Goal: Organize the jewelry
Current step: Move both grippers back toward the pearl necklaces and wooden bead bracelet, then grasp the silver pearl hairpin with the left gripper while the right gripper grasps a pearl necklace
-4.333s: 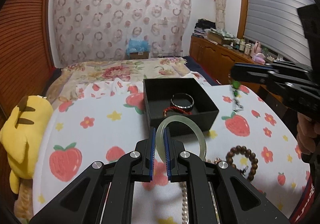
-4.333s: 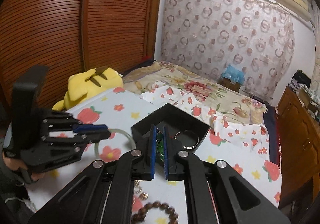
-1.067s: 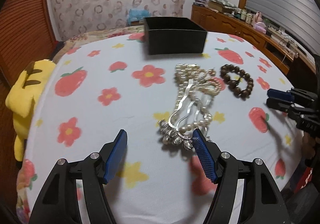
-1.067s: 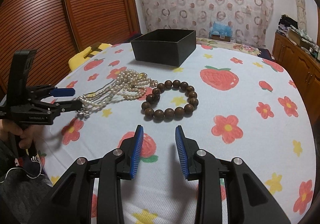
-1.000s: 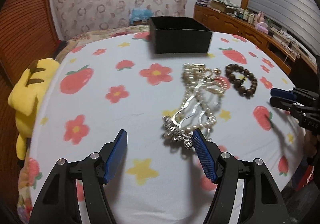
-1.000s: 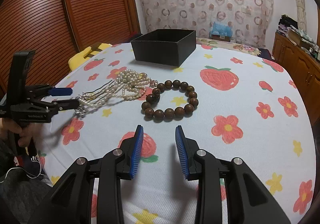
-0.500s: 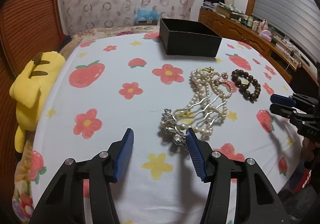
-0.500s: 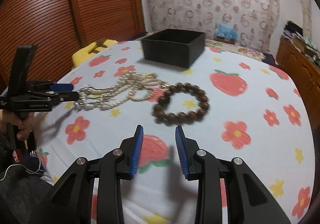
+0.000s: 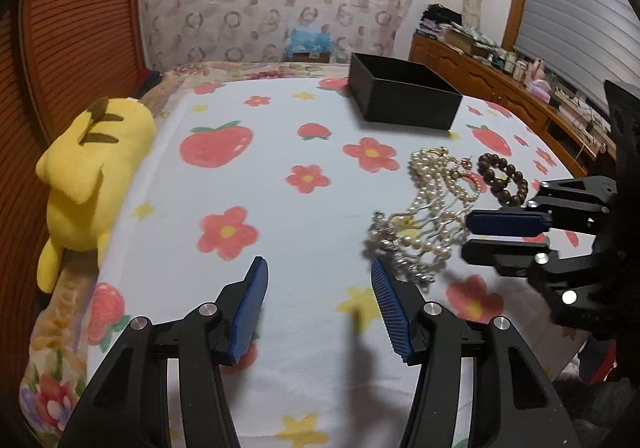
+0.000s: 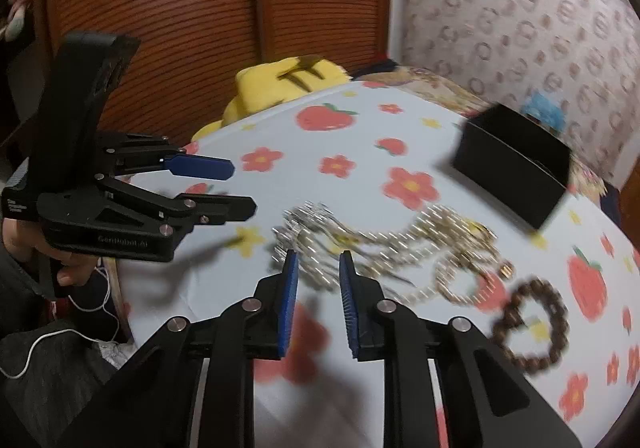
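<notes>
The left gripper [image 9: 318,286] hangs half open over bare tablecloth [image 9: 280,216], its right pad just beside the silver hairpin [image 9: 400,256]; the right gripper [image 10: 318,276] is closing, jaws narrow, nothing pinched, its tips at the tangled pearl necklace [image 9: 436,188]. Beyond lies the brown bead bracelet [image 9: 502,178]. Farthest stands 1 black box [image 9: 404,98], its contents hidden by its walls.
</notes>
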